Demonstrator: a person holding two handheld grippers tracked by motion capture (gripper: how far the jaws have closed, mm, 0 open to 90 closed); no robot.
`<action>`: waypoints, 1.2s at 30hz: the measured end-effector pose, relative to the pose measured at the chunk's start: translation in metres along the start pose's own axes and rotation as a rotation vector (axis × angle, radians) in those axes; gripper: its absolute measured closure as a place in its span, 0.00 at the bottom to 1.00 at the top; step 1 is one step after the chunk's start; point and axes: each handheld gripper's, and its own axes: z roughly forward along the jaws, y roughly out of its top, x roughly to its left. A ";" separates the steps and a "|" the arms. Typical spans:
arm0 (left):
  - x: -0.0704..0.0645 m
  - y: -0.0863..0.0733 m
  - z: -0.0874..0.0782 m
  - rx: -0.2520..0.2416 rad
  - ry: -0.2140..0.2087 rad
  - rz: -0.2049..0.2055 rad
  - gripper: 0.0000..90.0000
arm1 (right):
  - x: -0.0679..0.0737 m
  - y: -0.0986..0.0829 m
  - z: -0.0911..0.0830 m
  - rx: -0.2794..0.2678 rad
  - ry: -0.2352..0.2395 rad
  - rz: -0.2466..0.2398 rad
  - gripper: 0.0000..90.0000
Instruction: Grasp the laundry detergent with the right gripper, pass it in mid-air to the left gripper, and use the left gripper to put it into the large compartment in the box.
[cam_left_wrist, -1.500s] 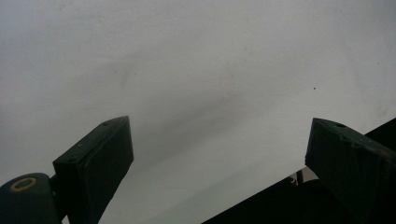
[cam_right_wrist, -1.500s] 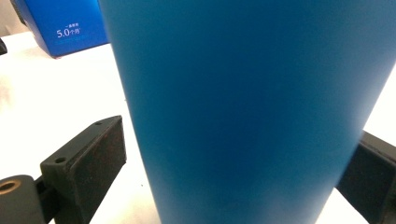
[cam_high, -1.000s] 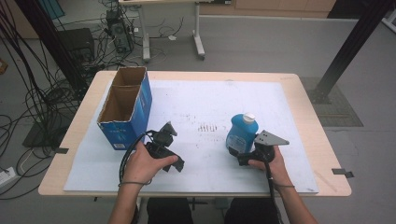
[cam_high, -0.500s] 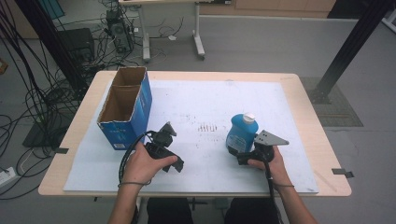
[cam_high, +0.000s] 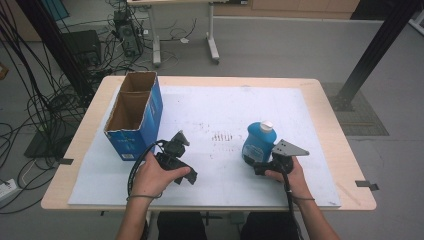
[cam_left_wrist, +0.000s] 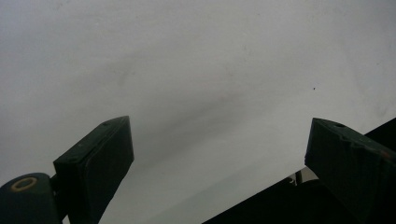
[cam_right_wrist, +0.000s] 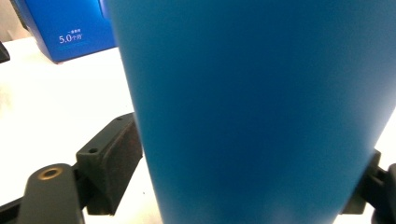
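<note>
White sheet (cam_high: 210, 110) covers a light wood table (cam_high: 330, 125); grey floor w/ cable tangles at the far left. Blue bottle (cam_high: 258, 142) (white cap, upright) stands right of centre on the sheet, right gripper (cam_high: 256, 164) at its base, jaws pressed on both sides of the blue body (cam_right_wrist: 252, 107). Left gripper (cam_high: 177, 145) rests on the sheet, jaws spread w/ nothing between (cam_left_wrist: 219, 154). Open blue cardboard box (cam_high: 134, 116) sits just beside it, far-left; bare sheet btwn box and bottle.
</note>
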 end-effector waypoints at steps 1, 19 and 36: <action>0.000 0.000 0.000 0.001 0.001 0.001 0.09 | 0.000 0.000 0.000 -0.001 0.000 0.001 0.21; 0.000 0.000 0.000 -0.003 -0.001 -0.003 0.09 | -0.001 0.001 -0.001 -0.007 -0.027 0.013 0.29; -0.001 0.000 -0.001 -0.007 -0.002 -0.005 0.09 | -0.001 0.002 -0.001 -0.017 -0.047 0.012 0.36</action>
